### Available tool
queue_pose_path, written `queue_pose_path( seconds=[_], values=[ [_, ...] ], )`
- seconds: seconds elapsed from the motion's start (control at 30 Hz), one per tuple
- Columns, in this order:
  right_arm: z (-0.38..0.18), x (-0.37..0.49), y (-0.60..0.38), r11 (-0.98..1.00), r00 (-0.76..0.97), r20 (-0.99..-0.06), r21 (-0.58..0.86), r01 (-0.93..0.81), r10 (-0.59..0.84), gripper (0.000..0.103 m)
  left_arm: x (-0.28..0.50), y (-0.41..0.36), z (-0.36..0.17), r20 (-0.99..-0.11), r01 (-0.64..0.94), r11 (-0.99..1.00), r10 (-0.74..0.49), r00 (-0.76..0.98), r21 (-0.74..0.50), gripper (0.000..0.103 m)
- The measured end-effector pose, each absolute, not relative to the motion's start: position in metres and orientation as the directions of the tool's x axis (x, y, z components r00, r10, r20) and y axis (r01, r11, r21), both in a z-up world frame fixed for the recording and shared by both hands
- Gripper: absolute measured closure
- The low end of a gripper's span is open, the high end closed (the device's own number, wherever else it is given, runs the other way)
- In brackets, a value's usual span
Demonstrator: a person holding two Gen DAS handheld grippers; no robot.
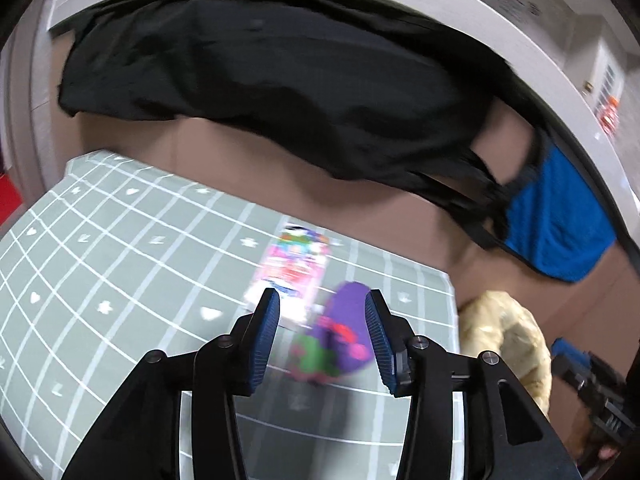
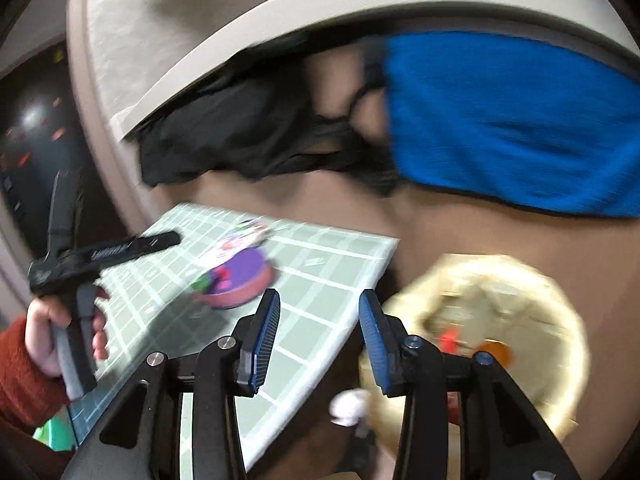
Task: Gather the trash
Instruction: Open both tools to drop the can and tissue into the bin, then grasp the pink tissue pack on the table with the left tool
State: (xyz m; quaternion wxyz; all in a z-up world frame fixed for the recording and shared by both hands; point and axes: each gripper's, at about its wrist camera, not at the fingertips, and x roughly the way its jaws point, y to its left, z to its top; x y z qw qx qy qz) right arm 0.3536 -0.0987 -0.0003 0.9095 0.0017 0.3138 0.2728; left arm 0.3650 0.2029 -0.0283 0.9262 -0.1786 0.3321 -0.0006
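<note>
A purple round piece of trash (image 1: 348, 320) (image 2: 240, 276) with pink, red and green print lies on the green grid mat (image 1: 120, 240) (image 2: 320, 280). Behind it lies a flat pink printed wrapper (image 1: 296, 264) (image 2: 240, 236). My left gripper (image 1: 322, 294) is open just short of the purple piece, which shows between its blue pads untouched. My right gripper (image 2: 319, 296) is open and empty over the mat's right edge, beside a yellowish plastic bag (image 2: 500, 320) (image 1: 504, 336) holding red and orange bits. All is motion-blurred.
Black cloth (image 1: 280, 92) (image 2: 224, 136) and blue cloth (image 1: 560, 224) (image 2: 512, 120) hang from a white ledge (image 1: 480, 20) behind the mat. The surface around the mat is brown. A hand in a red sleeve (image 2: 44, 332) grips the left tool. A small white lump (image 2: 348, 404) lies by the bag.
</note>
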Motion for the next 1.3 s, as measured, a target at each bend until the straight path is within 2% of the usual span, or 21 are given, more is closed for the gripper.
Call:
queue_pose_path(
  seconds=[0.13,0.27,0.4,0.57,0.7,0.77,0.83,1.0,1.2,1.3],
  values=[
    [-0.015,0.377,-0.042,0.783,0.547,-0.607,0.217,-0.583,0.576,0.064,0.371,0.231,-0.038,-0.636,-0.118,0.927,-0.147,0.758,-0.355,0.057],
    [-0.036,0.405,-0.003,0.76,0.486,-0.635,0.265,-0.593,0.601,0.064,0.369,0.255,-0.046,-0.641,-0.112,0.918,-0.175,0.748,-0.382,0.057],
    [-0.054,0.434,0.02,0.773,0.46,-0.662,0.306,-0.555,0.592,0.064,0.369,0.268,-0.053,-0.654,-0.113,0.925,-0.167,0.738,-0.364,0.057],
    [-0.083,0.461,0.031,0.819,0.439,-0.711,0.356,-0.449,0.55,0.064,0.384,0.273,-0.062,-0.664,-0.07,0.918,-0.228,0.712,-0.39,0.057],
    [-0.097,0.473,0.024,0.779,0.393,-0.677,0.484,-0.399,0.622,0.061,0.393,0.28,-0.068,-0.669,-0.068,0.911,-0.245,0.702,-0.406,0.057],
    [-0.099,0.475,0.025,0.758,0.366,-0.669,0.511,-0.404,0.646,0.065,0.395,0.285,-0.07,-0.67,-0.075,0.909,-0.243,0.702,-0.409,0.057],
    [-0.092,0.471,0.027,0.76,0.384,-0.662,0.489,-0.429,0.643,0.077,0.395,0.291,-0.072,-0.672,-0.088,0.906,-0.238,0.701,-0.413,0.057],
    [-0.06,0.46,0.03,0.745,0.432,-0.617,0.449,-0.494,0.658,0.098,0.398,0.296,-0.079,-0.677,-0.098,0.896,-0.252,0.691,-0.434,0.057],
    [-0.035,0.447,0.001,0.747,0.465,-0.592,0.434,-0.504,0.658,0.098,0.423,0.264,-0.082,-0.662,-0.01,0.879,-0.353,0.661,-0.478,0.057],
    [-0.031,0.444,-0.022,0.774,0.494,-0.601,0.417,-0.477,0.628,0.098,0.452,0.249,-0.086,-0.698,-0.033,0.887,-0.34,0.631,-0.461,0.056]
  ],
)
